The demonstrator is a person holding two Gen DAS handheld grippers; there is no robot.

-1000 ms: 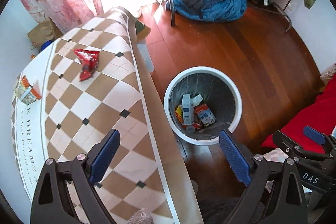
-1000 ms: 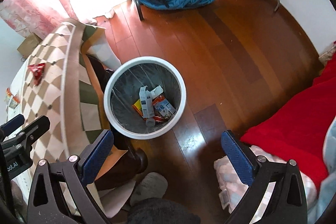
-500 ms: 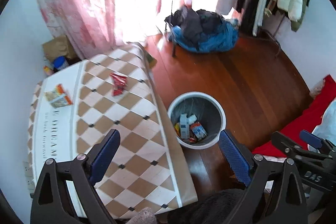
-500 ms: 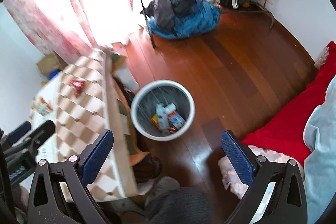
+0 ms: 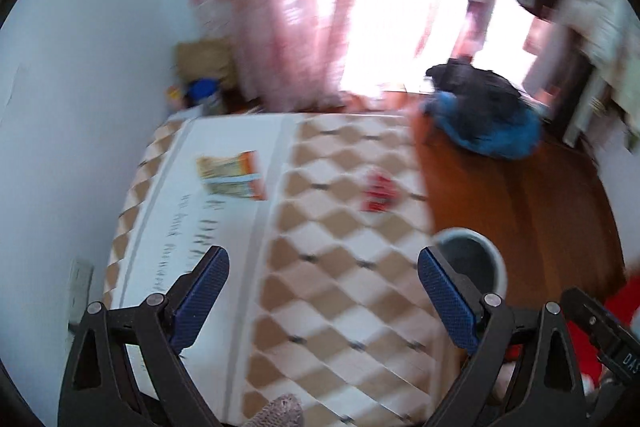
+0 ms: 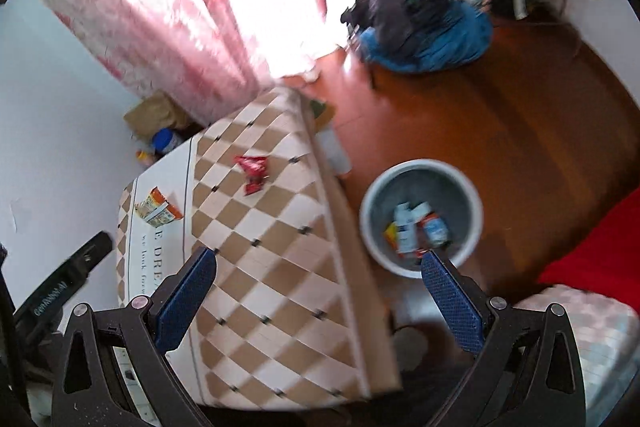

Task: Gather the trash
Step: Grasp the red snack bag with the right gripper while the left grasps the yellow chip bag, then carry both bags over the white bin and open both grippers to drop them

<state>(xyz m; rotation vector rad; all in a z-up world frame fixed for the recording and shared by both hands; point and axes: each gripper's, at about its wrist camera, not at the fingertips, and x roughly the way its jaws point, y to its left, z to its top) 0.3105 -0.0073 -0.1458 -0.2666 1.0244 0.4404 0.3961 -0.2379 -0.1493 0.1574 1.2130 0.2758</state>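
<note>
Blue-padded left gripper (image 5: 322, 301) and right gripper (image 6: 318, 301) spread wide, empty — ready to pick. Mid-frame on checkered tablecloth (image 6: 280, 267): crumpled red wrapper (image 6: 253, 173), orange-and-white carton (image 6: 158, 213). Right — grey round bin (image 6: 420, 217), placed close for dropping.

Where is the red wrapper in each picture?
Left wrist view: the red wrapper lies right of centre on the checkered tablecloth, near its right edge.
Right wrist view: the red wrapper lies left of centre, on the far part of the tablecloth.
Shared landmark: the orange and yellow packet, to the wrapper's left in both views.
</note>
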